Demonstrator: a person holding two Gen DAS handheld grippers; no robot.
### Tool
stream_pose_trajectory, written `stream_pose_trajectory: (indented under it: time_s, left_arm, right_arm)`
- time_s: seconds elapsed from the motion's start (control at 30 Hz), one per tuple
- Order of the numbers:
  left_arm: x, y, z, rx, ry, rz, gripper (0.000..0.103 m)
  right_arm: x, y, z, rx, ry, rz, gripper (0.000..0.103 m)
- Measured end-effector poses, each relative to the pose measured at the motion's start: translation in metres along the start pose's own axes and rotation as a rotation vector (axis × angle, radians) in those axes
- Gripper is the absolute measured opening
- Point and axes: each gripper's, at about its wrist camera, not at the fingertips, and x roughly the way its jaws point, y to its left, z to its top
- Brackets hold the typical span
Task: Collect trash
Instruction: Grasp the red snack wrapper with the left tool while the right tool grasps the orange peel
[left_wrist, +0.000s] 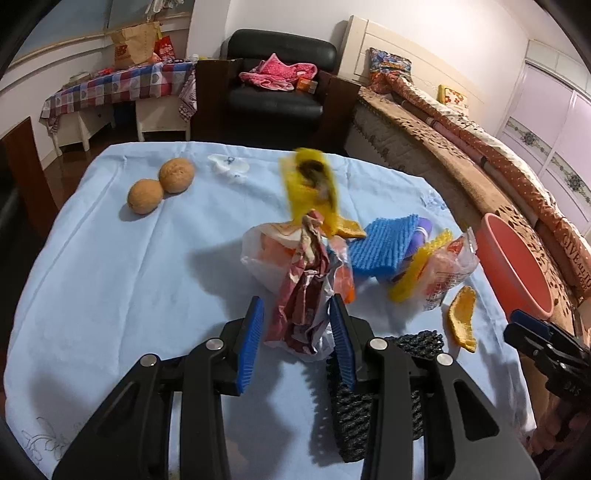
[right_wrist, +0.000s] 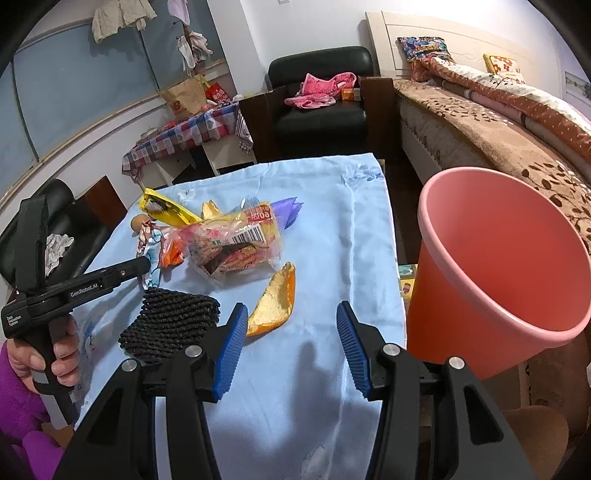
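My left gripper (left_wrist: 297, 325) is open, its fingers on either side of a crumpled red and white wrapper (left_wrist: 303, 291) in the trash pile on the light blue tablecloth (left_wrist: 110, 277). The pile holds a yellow foam net (left_wrist: 310, 184), a blue foam sheet (left_wrist: 384, 247), a clear snack bag (left_wrist: 448, 269), an orange peel (left_wrist: 461, 317) and a black foam net (left_wrist: 369, 406). My right gripper (right_wrist: 291, 343) is open and empty above the cloth, next to the peel (right_wrist: 275, 302) and the black net (right_wrist: 170, 328). The pink bin (right_wrist: 495, 266) stands just right of it.
Two round brown fruits (left_wrist: 160, 186) and a white scrap (left_wrist: 229, 166) lie at the table's far left. A bed (right_wrist: 498, 129) runs along the right. A black armchair (left_wrist: 277, 85) and a checked side table (left_wrist: 122, 88) stand behind.
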Motion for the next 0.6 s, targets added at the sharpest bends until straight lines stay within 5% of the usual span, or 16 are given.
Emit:
stream_pose_trajectory:
  time_s: [0.17,0.33,0.6]
  left_arm:
    - [-0.001,-0.004,0.0,0.024,-0.019,-0.024,0.036]
    - [-0.003,0.0,0.0,0.009,-0.031,-0.032,0.013]
    - [-0.014,0.002,-0.003,0.005,-0.05,-0.041,0.009]
  right_arm:
    - [0.005,0.0,-0.001,0.01,0.014,0.007,0.05]
    - [0.009,-0.002,0.0,0.021,0.023,0.015,0.05]
    - [0.026,-0.01,0.008,0.056,0.044,0.025,0.05]
